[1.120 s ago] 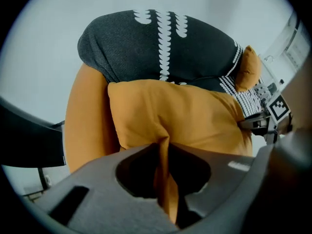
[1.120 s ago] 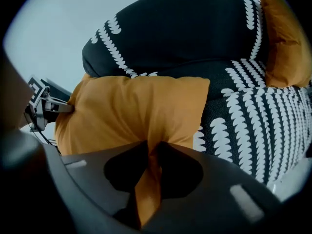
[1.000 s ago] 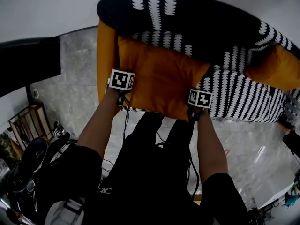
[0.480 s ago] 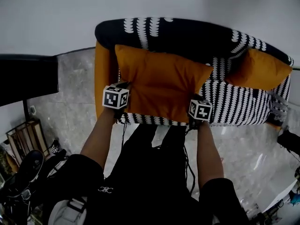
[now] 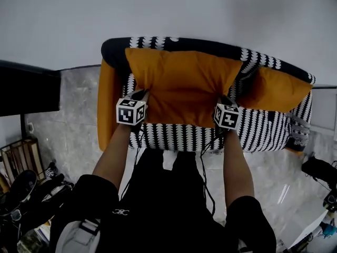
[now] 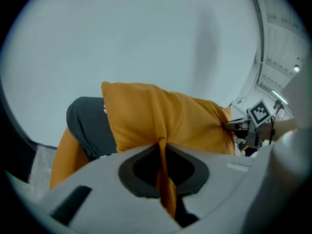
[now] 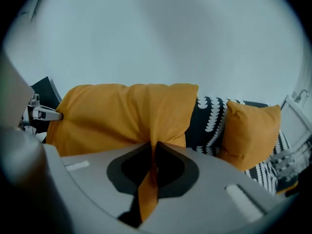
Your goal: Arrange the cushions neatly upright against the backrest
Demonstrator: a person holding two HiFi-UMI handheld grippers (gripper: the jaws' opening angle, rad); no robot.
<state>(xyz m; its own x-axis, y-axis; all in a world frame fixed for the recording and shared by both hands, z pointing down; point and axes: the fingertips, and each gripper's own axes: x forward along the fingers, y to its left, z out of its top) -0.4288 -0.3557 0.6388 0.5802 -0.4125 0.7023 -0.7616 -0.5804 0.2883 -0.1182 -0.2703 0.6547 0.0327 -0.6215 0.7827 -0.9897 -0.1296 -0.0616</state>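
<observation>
Left tool [image 5: 141,94] and right tool [image 5: 222,99] clamp one large cushion [image 5: 181,86]; one smaller cushion [image 5: 274,90] alongside.

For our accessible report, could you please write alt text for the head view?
The left gripper and right gripper pinch the lower corners of a large orange cushion, holding it upright before the sofa backrest. A second cushion sits at the right end.

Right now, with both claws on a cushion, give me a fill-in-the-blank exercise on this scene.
1. The left claw and the right claw both pinch the large cushion, whose colour is ____.
2. In the head view, the small cushion sits toward the ____ end of the sofa.
3. The sofa is patterned black and ____.
Missing words: orange; right; white.
</observation>
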